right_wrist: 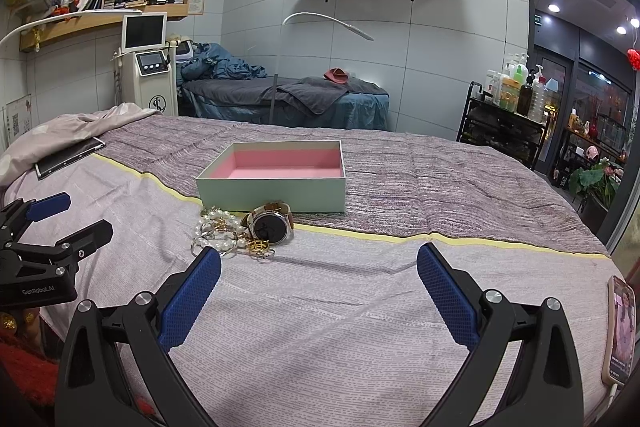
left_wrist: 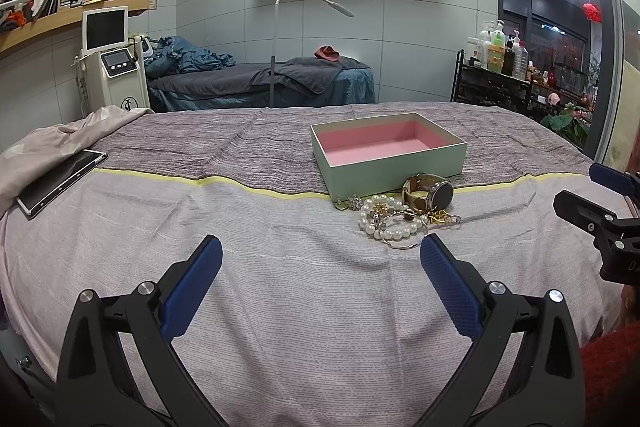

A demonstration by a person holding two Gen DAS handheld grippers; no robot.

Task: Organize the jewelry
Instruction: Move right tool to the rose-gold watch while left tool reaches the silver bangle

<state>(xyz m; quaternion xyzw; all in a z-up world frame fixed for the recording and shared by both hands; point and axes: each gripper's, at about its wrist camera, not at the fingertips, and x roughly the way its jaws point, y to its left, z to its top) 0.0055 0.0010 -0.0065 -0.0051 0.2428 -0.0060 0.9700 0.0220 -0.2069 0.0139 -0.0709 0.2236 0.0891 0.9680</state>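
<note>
Nothing picked yet: both grippers (left_wrist: 321, 255) (right_wrist: 319, 263) had jaws apart, empty. Jewelry (left_wrist: 394, 219) lay near box (left_wrist: 396, 163); next, grasp watch (right_wrist: 269, 225).

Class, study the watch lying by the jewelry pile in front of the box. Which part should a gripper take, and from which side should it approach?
Probably grip the watch by its tan strap loop, which rises behind the propped-up round face. Come down from above with the right gripper, one finger on each side of the band. The face is wide and smooth, and the pearls crowd its left, so the right side is clearer.
</note>
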